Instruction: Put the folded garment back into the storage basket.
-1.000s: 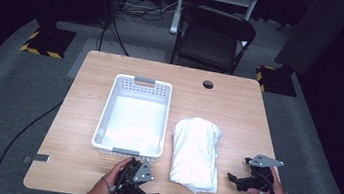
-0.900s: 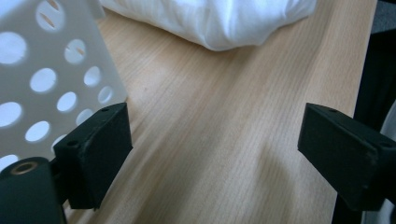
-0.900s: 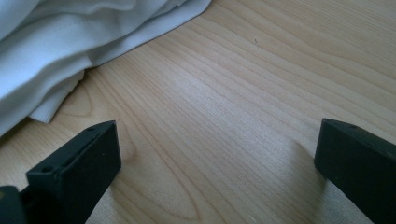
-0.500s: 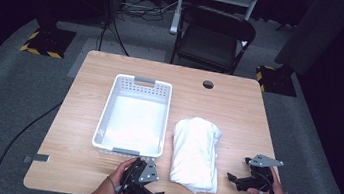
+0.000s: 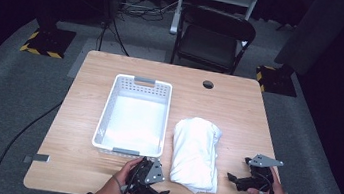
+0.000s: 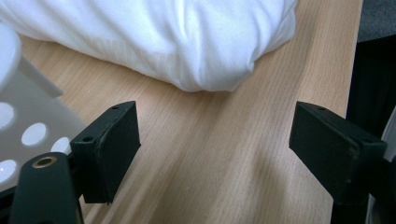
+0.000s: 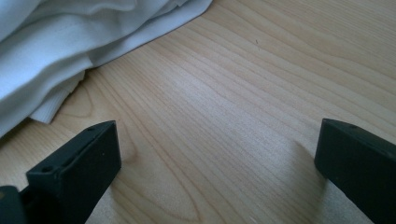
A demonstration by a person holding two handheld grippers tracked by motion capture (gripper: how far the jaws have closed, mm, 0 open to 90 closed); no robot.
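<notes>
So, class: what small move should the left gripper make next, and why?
Probably ease the left gripper forward to the folded white cloth's near corner. Its jaws, just closing a little, stand apart over bare table, with nothing between them, beside the empty basket.

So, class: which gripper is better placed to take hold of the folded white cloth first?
Left. The left gripper faces the white cloth's near corner, jaws open; the right gripper sits beside its edge.

We see a wooden table [image 5: 238, 111] on grey carpet [image 5: 2, 105]; beyond its far edge, a black folding chair [image 5: 215, 37] against darkness.
</notes>
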